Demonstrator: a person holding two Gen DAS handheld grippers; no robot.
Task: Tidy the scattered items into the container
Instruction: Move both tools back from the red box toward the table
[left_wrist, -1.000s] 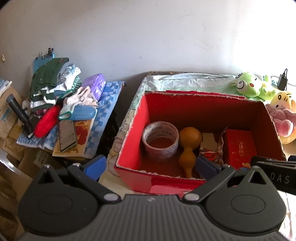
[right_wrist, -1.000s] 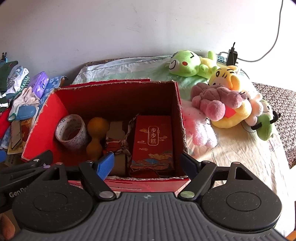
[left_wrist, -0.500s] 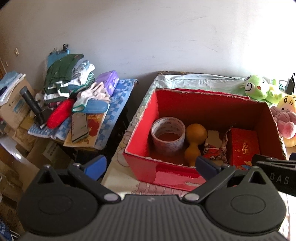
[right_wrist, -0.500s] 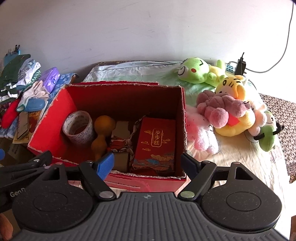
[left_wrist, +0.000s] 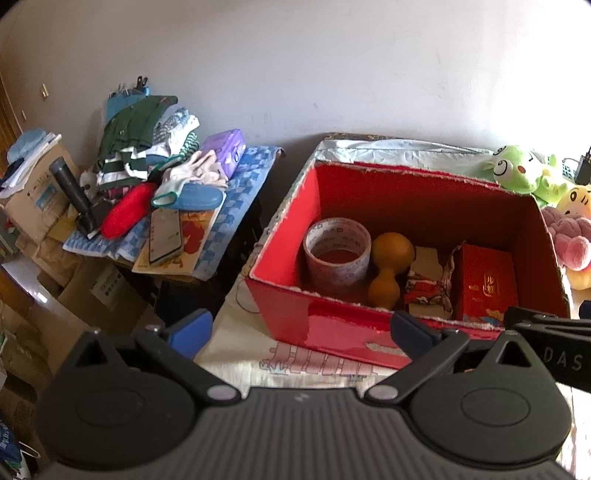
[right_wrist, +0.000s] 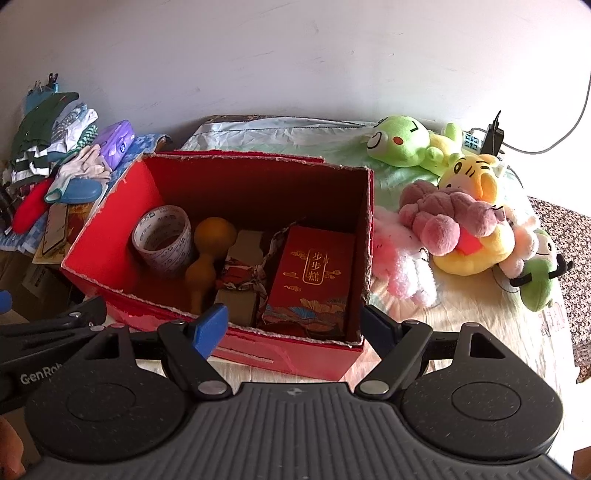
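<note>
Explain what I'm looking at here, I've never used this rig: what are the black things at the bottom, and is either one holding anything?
Each picture comes from a camera fixed on a hand-held claw, looking forward along its two fingers. The black shape at the bottom is the claw itself. One view shows the left claw, the other the right claw. Both are open and hold nothing.

Ahead of both is a red box on a bed. Inside it: a tape roll, a brown gourd, a crumpled wrapper and a red packet. Plush toys lie to the right of the box. To its left, a side table carries clothes, gloves, a phone and other clutter.
</note>
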